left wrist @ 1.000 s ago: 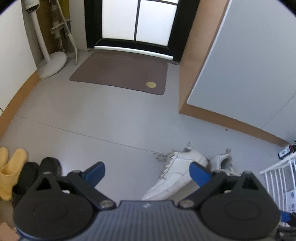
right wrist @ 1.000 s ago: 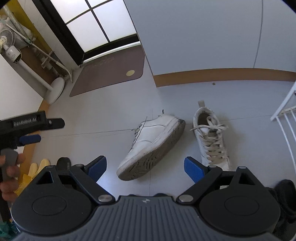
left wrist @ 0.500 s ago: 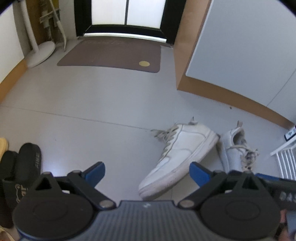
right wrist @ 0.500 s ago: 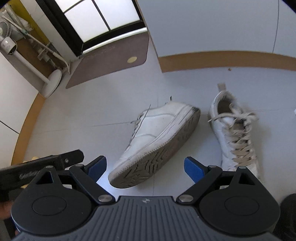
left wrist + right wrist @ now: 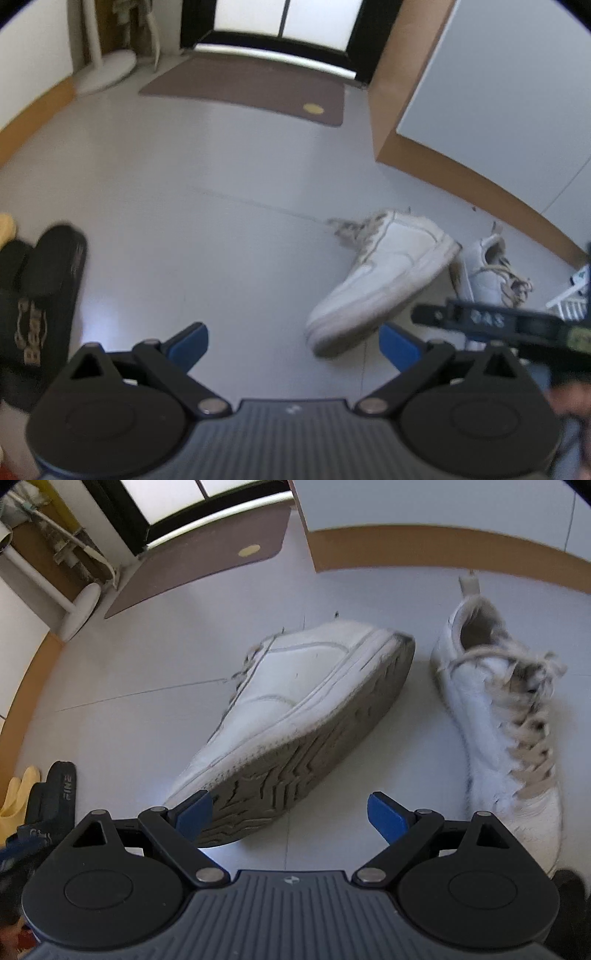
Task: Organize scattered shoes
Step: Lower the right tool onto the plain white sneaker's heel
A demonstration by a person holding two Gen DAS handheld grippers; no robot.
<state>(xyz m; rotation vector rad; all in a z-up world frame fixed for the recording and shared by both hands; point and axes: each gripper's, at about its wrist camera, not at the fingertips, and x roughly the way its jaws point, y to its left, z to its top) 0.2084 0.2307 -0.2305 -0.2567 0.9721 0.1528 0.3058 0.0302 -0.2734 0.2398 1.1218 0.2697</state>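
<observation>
Left gripper (image 5: 293,345): fingers spread wide, nothing between them, above bare floor (image 5: 207,206).

Right gripper (image 5: 290,812): fingers spread wide, nothing gripped; the blue left fingertip (image 5: 194,812) overlaps the toe of the tipped sneaker in this view, contact not clear. From the left wrist view this gripper's black body (image 5: 495,321) crosses the right edge, in front of the upright sneaker.

Tipped sneaker (image 5: 295,709): white, lying on its side on the floor, grey tread facing the right camera, toe toward the camera, heel away, laces (image 5: 243,664) trailing on the far side. Also seen at centre right of the left wrist view (image 5: 384,273).

Upright sneaker (image 5: 498,716): white, standing on its sole just beside the tipped one, to its right, opening away from the camera, laces loose. Blurred.

Black slippers (image 5: 40,295): on the floor at far left, gold lettering on the strap; well apart from the sneakers.

Yellow slippers (image 5: 14,797): partly in view at the left edge, beside the black ones.

Doormat (image 5: 251,88): brown, with a yellow round mark, before the dark-framed door (image 5: 284,22).

Fan base (image 5: 107,70): white, round, left of the doormat.

White rack (image 5: 570,301): at the right edge, mostly cut off.
</observation>
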